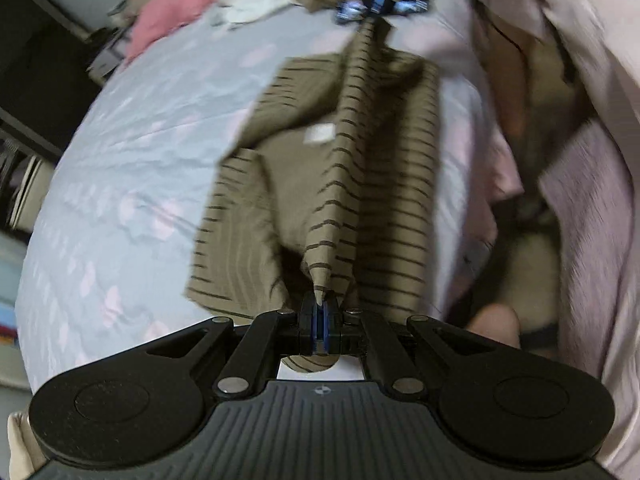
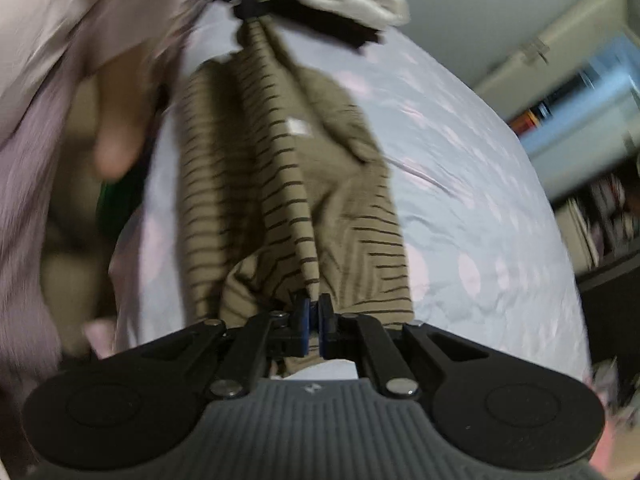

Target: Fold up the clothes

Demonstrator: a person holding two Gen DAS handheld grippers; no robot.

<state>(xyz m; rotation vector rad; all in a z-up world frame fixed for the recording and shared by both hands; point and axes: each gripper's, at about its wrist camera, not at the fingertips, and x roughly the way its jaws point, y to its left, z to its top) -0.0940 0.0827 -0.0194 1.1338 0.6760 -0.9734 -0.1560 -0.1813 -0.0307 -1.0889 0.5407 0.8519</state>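
The striped shirt (image 1: 384,168), tan with thin dark stripes, fills the middle of both views, stretched in a taut ridge between the two tools while the rest of it sags onto the bedsheet (image 1: 140,152) beneath. A small white label (image 1: 320,134) shows on its plain inner side, near the centre of the frame.

At the lower centre of the left wrist view, the left gripper (image 1: 320,312) is clamped on one pinched tip of the fabric, its blue-lined jaws pressed together around the cloth. In the right wrist view the right gripper (image 2: 313,316) nips the opposite end the same way, at lower centre. Each tool appears at the top centre of the other's view, with the ridge of fabric running straight to it.

The pale blue sheet with faint pink patches spreads wide and bare to the left of the shirt in the left view and to the right in the right view. A pink garment (image 1: 180,4) and some white cloth (image 1: 256,4) lie at the upper left, at the sheet's far edge. The person's pale pink sleeve (image 1: 592,216) crowds the right side. A bookshelf (image 2: 600,208) stands at the right edge of the right view.
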